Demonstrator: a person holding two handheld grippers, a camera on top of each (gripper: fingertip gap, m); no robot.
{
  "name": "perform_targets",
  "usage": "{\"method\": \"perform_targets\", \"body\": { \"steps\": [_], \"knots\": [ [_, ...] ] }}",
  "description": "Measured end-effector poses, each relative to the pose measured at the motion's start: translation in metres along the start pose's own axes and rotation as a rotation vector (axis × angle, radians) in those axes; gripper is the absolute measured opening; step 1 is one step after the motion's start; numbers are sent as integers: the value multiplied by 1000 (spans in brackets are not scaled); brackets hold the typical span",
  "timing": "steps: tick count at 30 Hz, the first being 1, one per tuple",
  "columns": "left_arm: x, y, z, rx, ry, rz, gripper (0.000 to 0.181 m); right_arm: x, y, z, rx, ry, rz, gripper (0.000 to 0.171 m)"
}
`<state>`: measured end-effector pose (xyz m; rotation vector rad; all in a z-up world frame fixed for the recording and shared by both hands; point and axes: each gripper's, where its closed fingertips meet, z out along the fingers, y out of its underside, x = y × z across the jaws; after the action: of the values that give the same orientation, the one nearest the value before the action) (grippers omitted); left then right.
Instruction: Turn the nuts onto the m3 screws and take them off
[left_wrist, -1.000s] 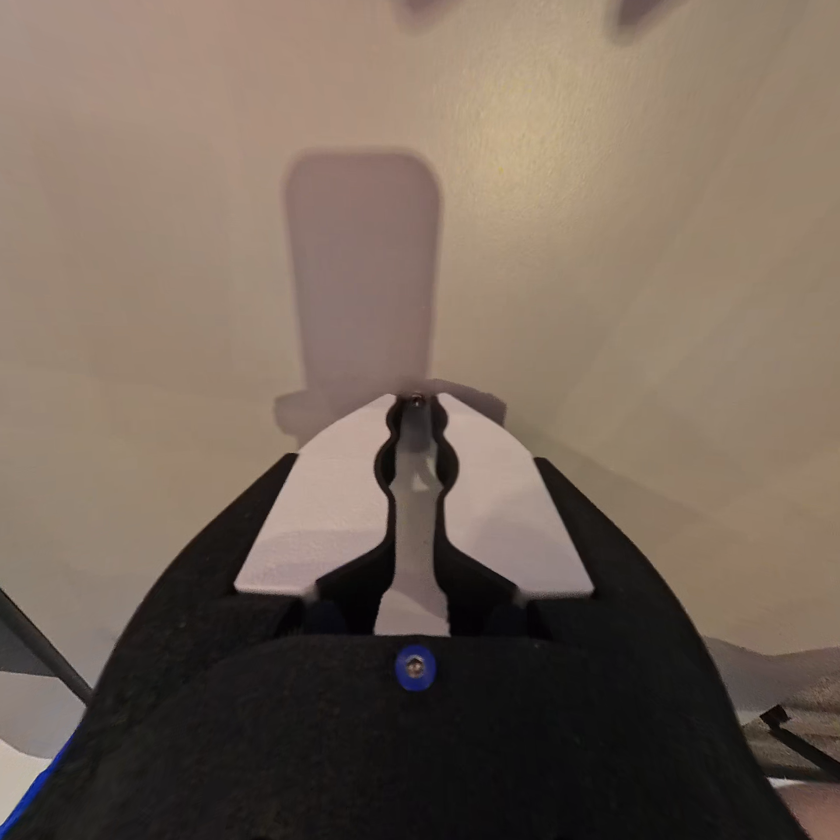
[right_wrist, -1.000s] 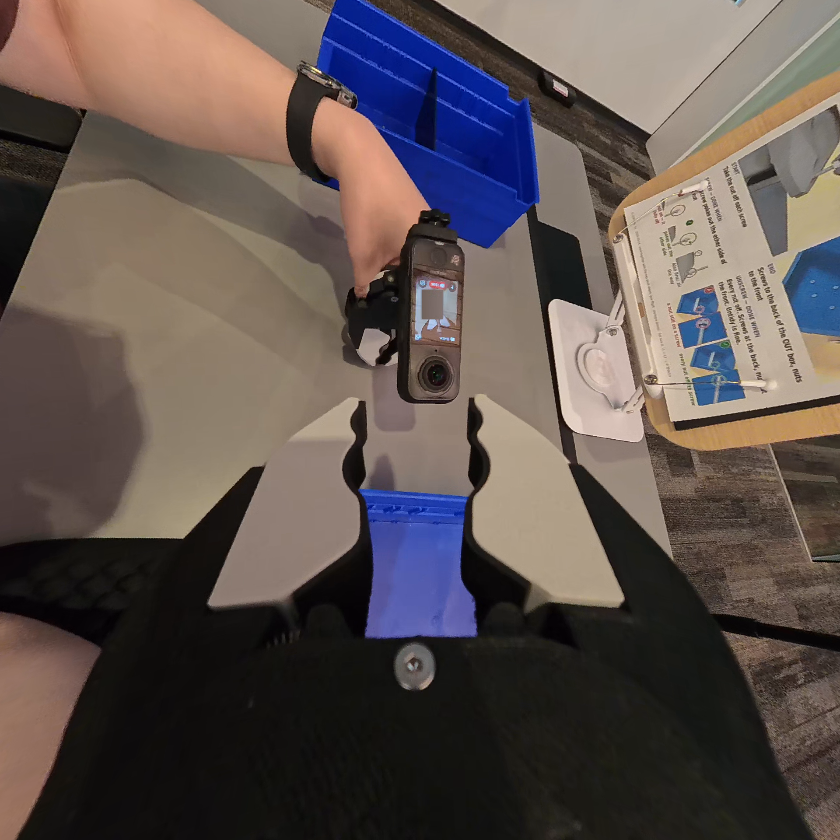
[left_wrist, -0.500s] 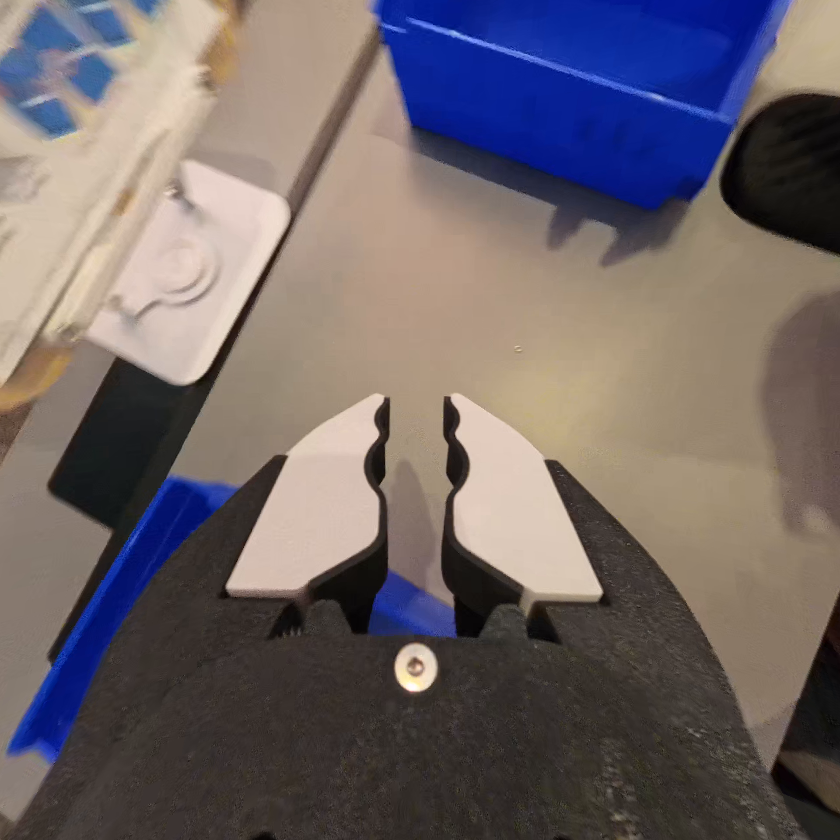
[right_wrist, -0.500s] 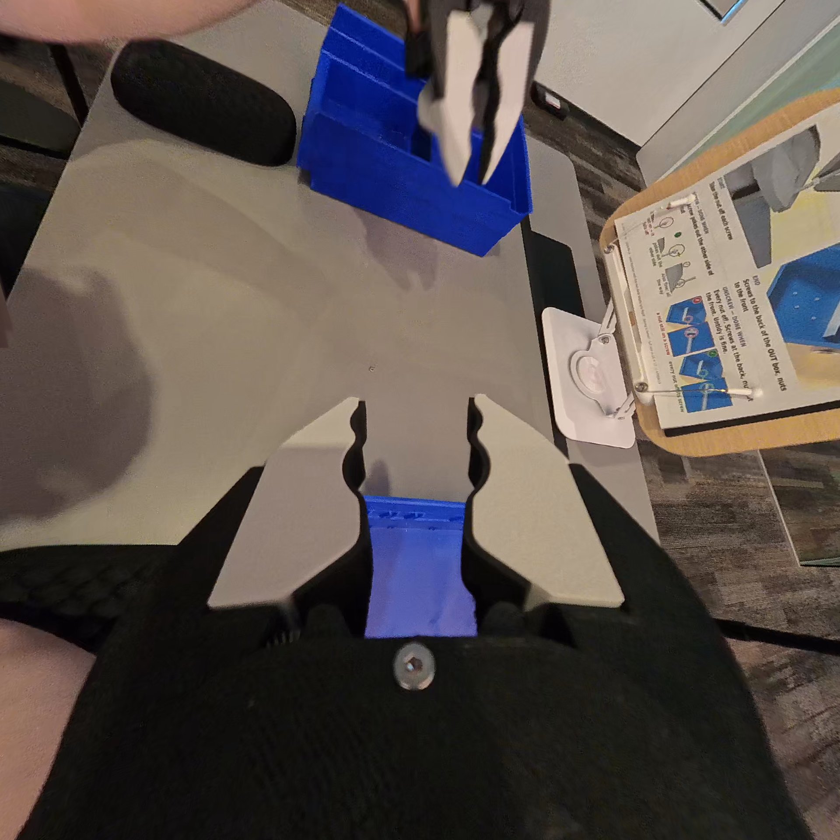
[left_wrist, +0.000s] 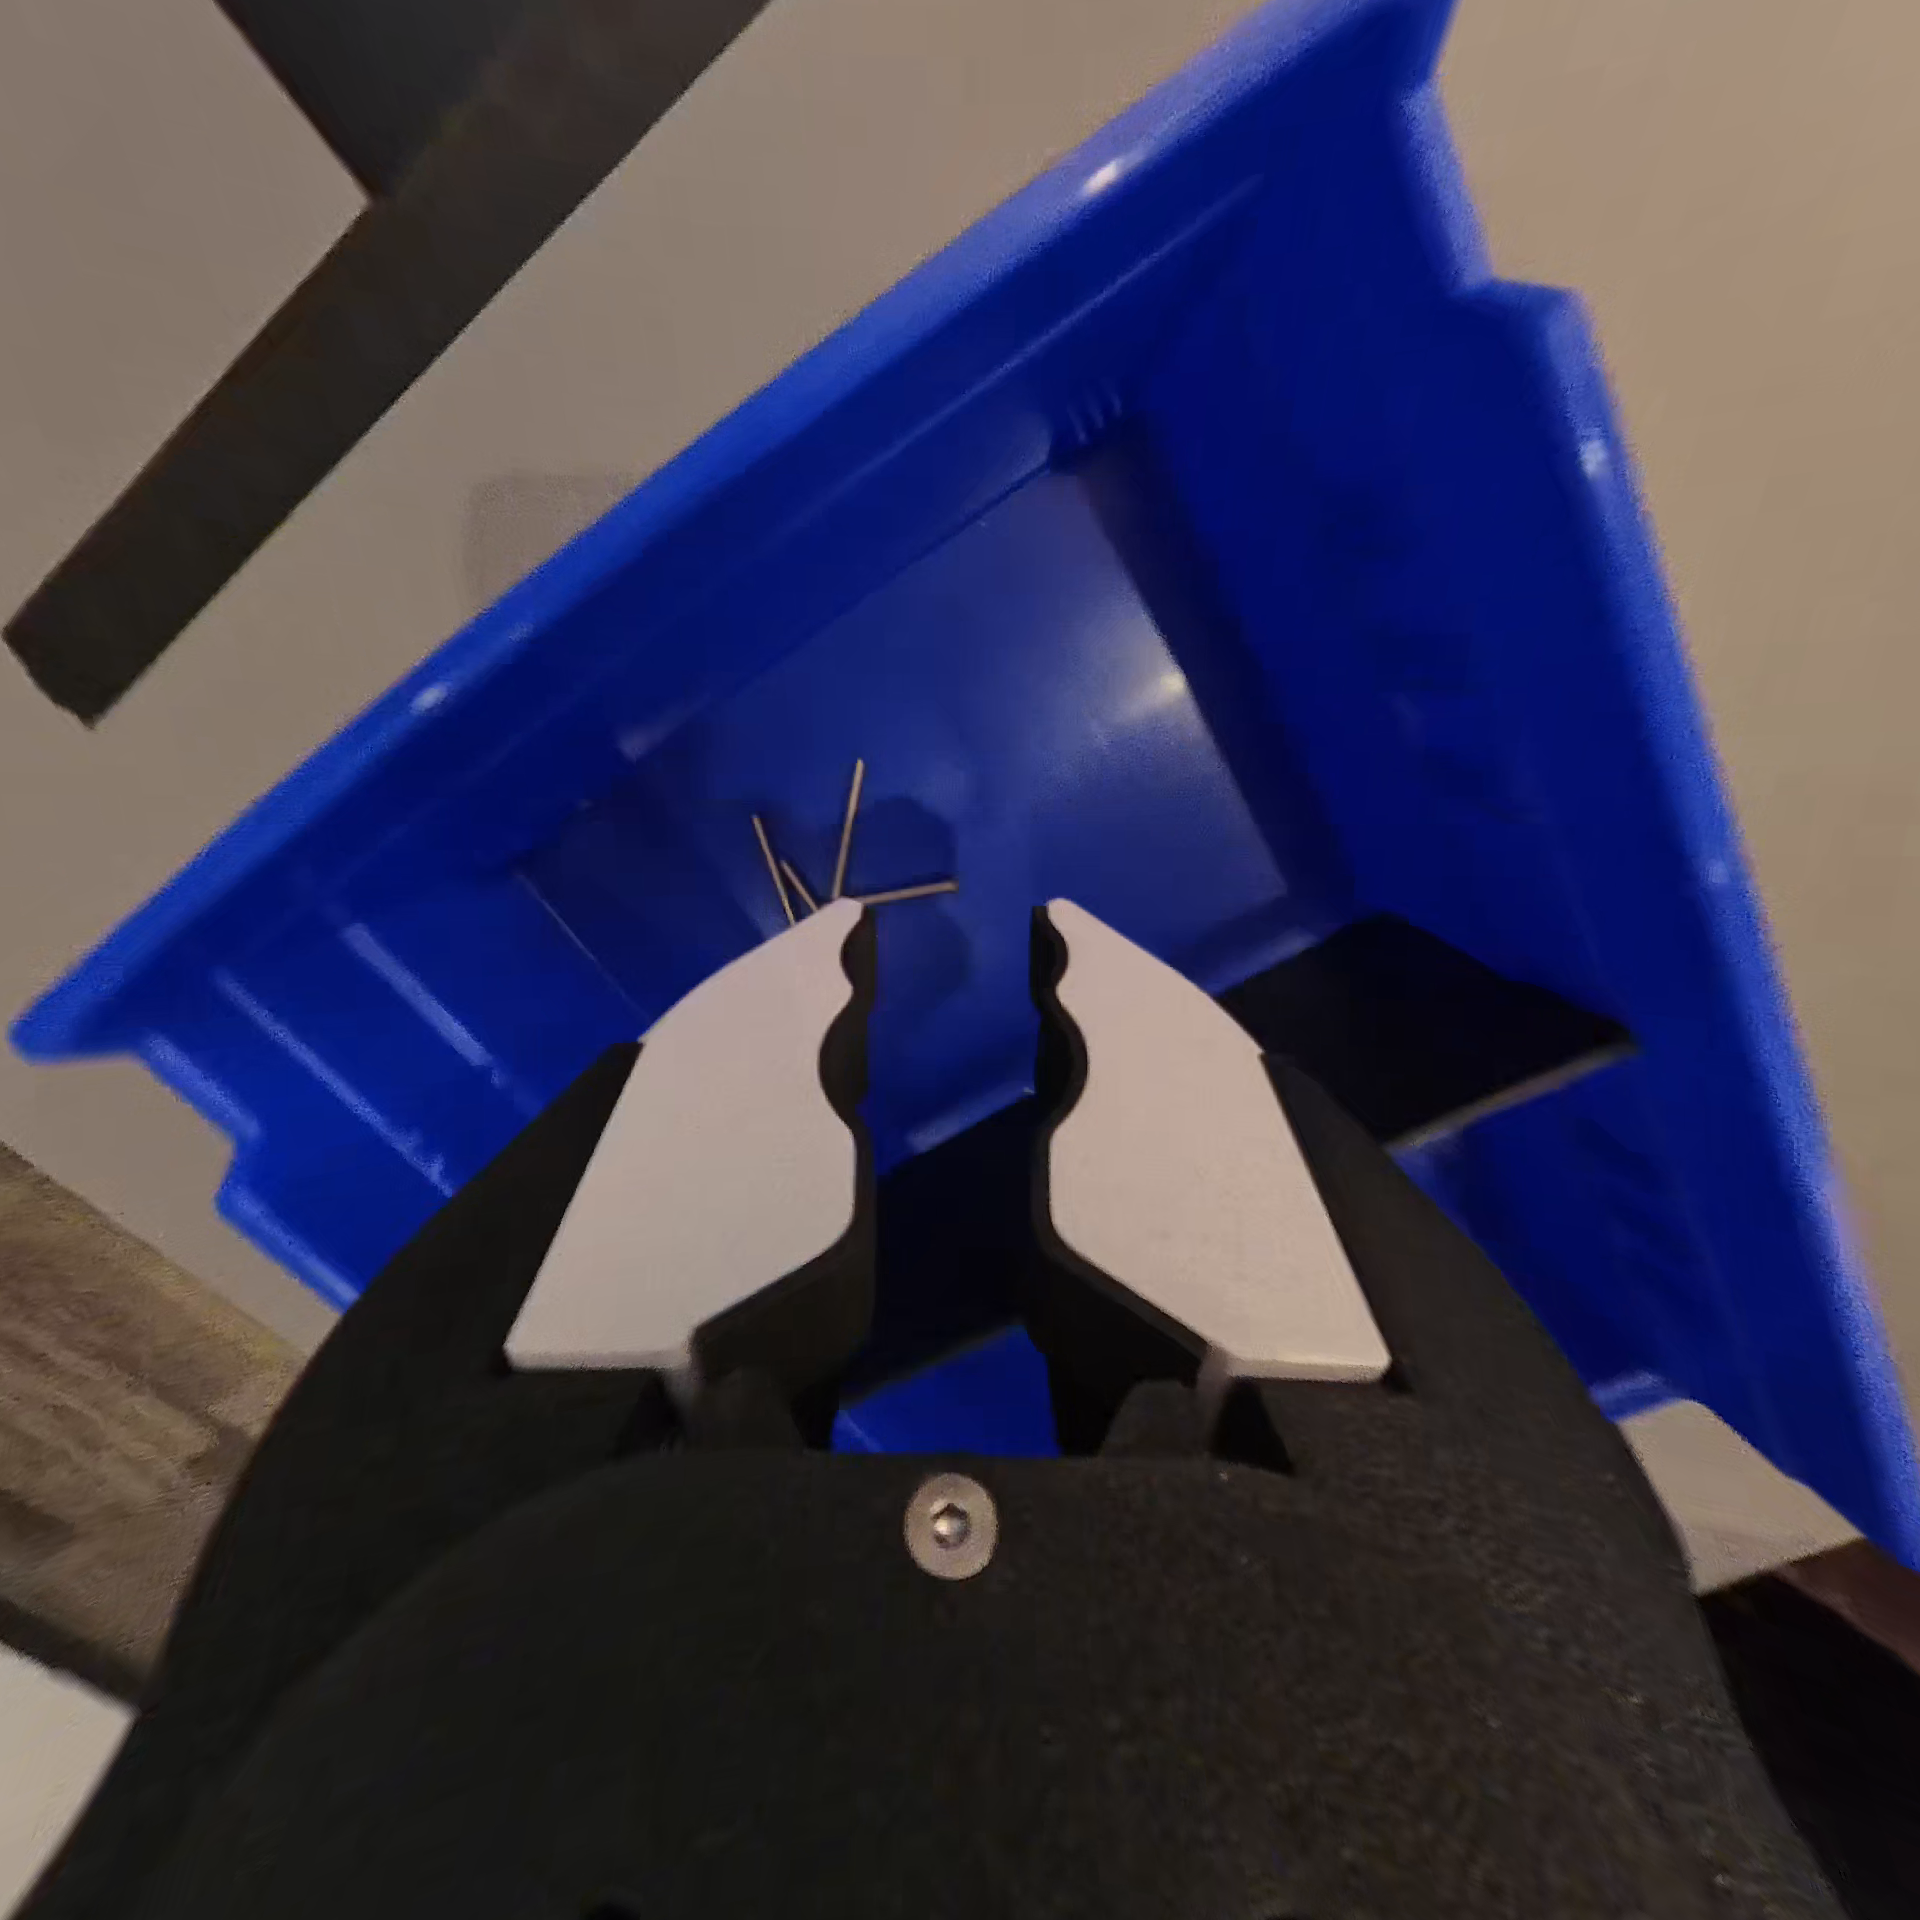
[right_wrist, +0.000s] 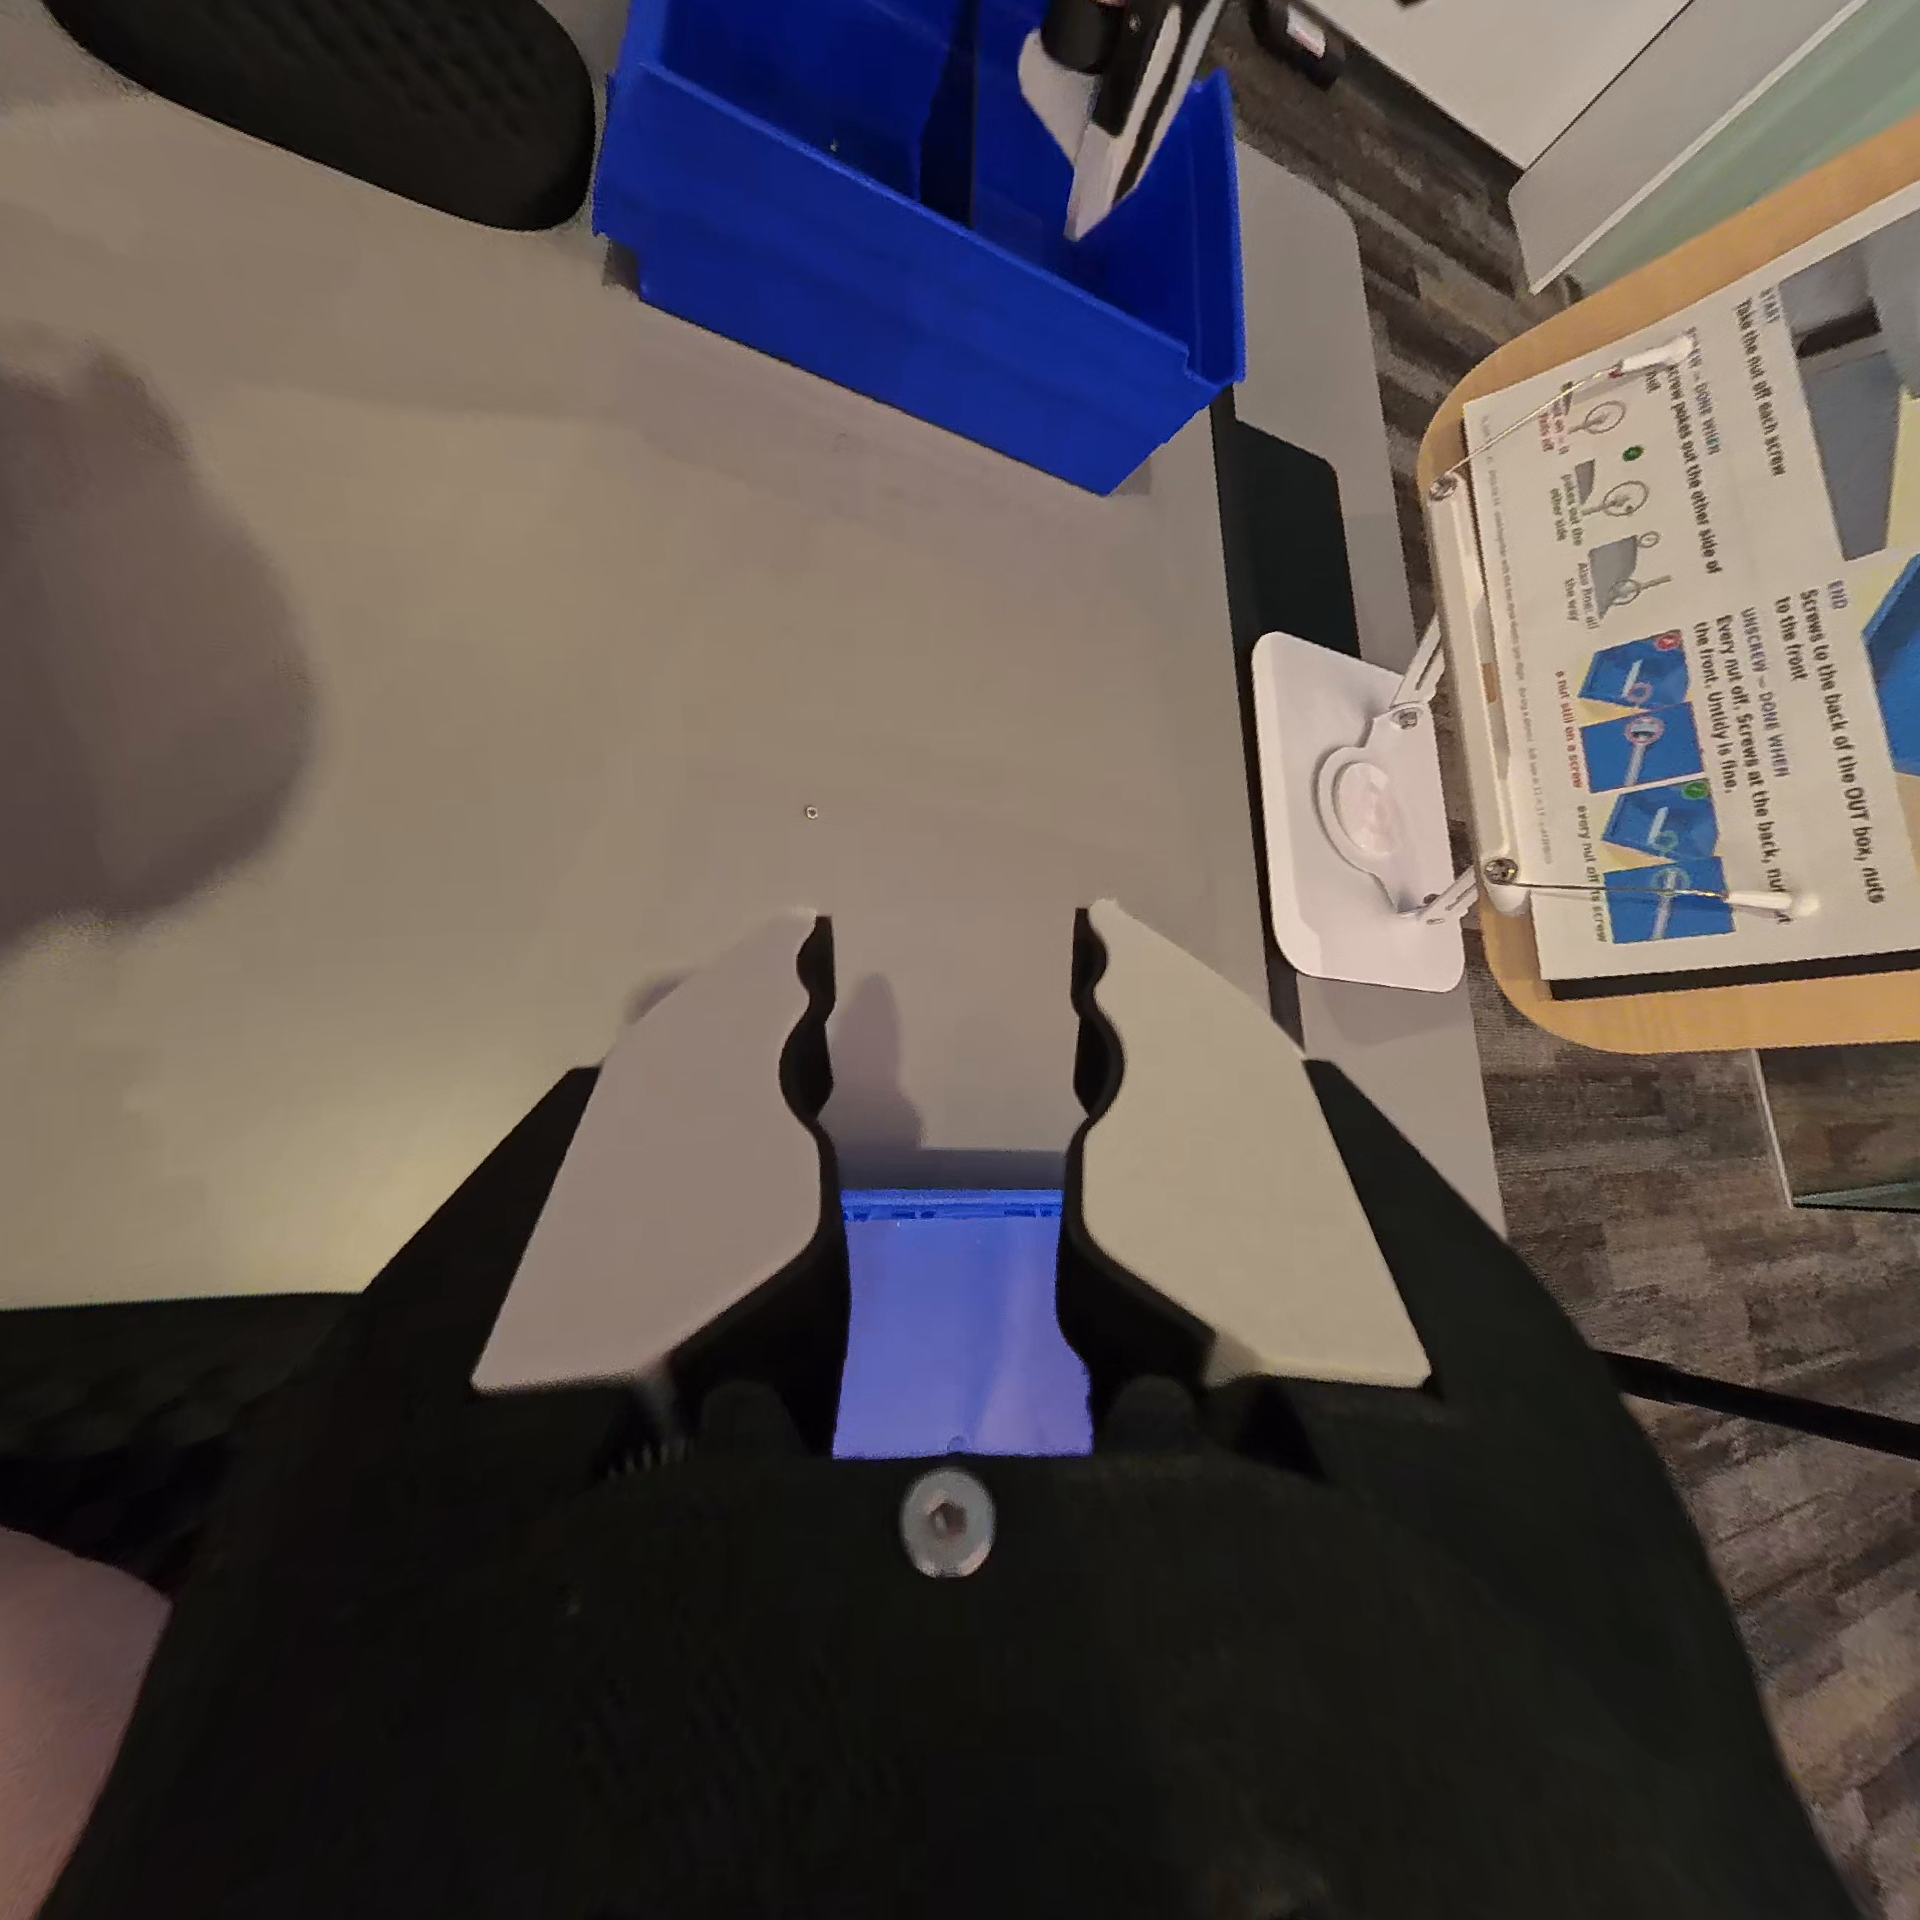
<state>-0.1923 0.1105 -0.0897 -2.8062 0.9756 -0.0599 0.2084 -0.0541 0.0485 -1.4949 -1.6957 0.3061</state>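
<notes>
Several thin metal screws lie in a compartment of the far blue bin, just beyond my left fingertip. My left gripper is open and empty, and points down into that bin. In the right wrist view it hangs over the same bin. A tiny nut lies alone on the grey table, a little ahead of my right gripper, which is open and empty above the table.
A black divider splits the far bin. A second blue bin sits under my right gripper. A white stand base and an instruction sheet on a wooden board are at the right. A black pad lies at the far left. The tips of one gripper are about 45 cm away from the tips of the other.
My left gripper let go of the small nut on the table, lifted, opened and swung over to the far blue bin. The right gripper has barely moved.
</notes>
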Motion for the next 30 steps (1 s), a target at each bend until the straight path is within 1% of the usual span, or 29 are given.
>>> {"method": "perform_targets", "body": {
  "steps": [5, 10, 14, 15, 16, 18, 23, 25, 30],
  "knots": [
    [-12, 2, 39, -107, -16, 166, 31, 1, 7, 6, -20, -20, 21, 45],
    [-24, 2, 51, -110, -62, 265, 26, 2, 12, 11, -33, -35, 35, 45],
    [-27, 10, 61, -158, -48, 268, 26, 3, 17, 15, -59, -44, 45, 45],
    [-27, 6, 62, -132, -43, 267, 23, 3, 18, 16, -63, -44, 47, 45],
    [-29, 5, 62, -127, -50, 265, 24, 3, 19, 16, -65, -46, 48, 45],
    [-26, 6, 63, -125, -18, 251, 19, 2, 19, 17, -66, -51, 49, 45],
    [-24, 6, 63, -100, 4, 246, 15, 2, 20, 18, -71, -55, 49, 45],
    [-21, 7, 63, -99, 25, 250, 8, 2, 20, 19, -75, -57, 48, 45],
    [-20, 8, 64, -97, 27, 239, 7, -1, 17, 19, -73, -62, 37, 45]
  ]
}}
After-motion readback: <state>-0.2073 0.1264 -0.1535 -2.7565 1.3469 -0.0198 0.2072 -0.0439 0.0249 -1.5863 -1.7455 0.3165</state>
